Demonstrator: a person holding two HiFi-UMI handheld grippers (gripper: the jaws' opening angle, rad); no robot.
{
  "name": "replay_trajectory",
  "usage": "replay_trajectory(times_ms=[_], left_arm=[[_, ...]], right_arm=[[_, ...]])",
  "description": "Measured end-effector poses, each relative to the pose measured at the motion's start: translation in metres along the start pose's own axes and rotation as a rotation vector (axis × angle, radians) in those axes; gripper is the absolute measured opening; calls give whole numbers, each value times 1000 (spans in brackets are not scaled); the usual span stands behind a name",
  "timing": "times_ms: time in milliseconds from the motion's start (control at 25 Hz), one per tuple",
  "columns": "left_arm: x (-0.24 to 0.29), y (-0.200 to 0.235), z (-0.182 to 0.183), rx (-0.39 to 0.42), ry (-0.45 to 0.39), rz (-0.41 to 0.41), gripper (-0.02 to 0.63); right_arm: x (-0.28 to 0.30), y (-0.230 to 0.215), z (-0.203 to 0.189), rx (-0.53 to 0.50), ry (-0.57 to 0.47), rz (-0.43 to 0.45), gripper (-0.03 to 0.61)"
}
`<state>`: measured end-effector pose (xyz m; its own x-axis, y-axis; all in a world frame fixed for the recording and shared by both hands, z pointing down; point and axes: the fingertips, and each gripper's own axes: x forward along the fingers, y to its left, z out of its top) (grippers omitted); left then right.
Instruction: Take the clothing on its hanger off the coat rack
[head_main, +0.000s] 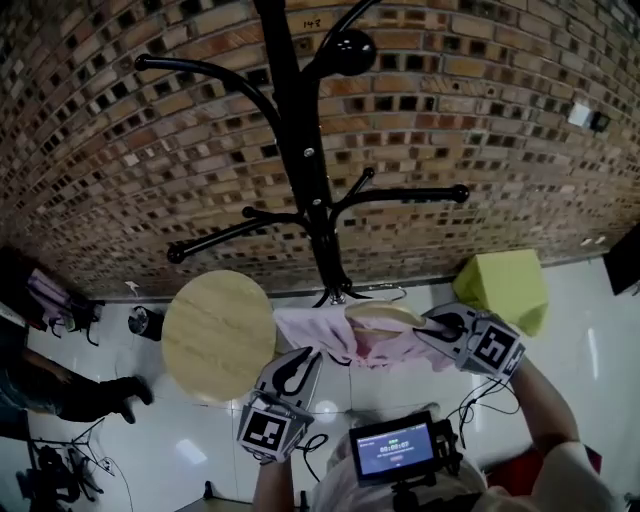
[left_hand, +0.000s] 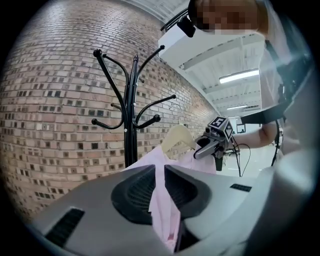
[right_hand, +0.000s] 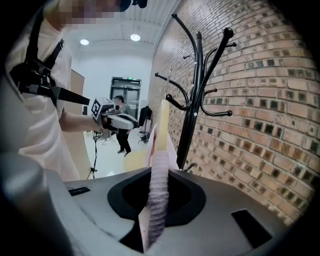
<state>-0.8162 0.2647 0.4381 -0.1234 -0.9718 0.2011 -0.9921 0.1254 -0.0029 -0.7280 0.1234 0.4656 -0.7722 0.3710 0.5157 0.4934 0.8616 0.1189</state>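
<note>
Head view: from above, close before the coat rack (head_main: 305, 170), tilted steeply down along its pole to the floor (head_main: 590, 295). Left gripper view: low on the left hand-held gripper (left_hand: 160, 192), front-left of the rack, aimed up at it. Right gripper view: same from the right hand-held gripper (right_hand: 159, 195), front-right. Shared by all: rack, brick wall (head_main: 480, 110), pink clothing (head_main: 315, 335).

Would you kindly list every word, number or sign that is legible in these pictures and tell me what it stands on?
Small screen at the bottom of the head view: a row of digits, too blurred to read.
Coat rack, near the pole's top: a small light mark, too small to read.
Left gripper and right gripper: their cubes bear square patterns only, no words.
Nothing else is legible.
</note>
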Motion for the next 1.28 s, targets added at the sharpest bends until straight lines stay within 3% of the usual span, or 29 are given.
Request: replay_trajectory(times_ms=[400, 680, 1280], left_arm=[[70, -81, 28, 22, 13, -88, 57], [139, -148, 51, 71, 11, -202, 57], [290, -341, 83, 146, 31, -442, 57]], right_arm=[[-109, -5, -30, 90, -49, -77, 48], [-193, -19, -65, 103, -82, -189, 48], [-405, -36, -195, 228, -46, -482, 48]])
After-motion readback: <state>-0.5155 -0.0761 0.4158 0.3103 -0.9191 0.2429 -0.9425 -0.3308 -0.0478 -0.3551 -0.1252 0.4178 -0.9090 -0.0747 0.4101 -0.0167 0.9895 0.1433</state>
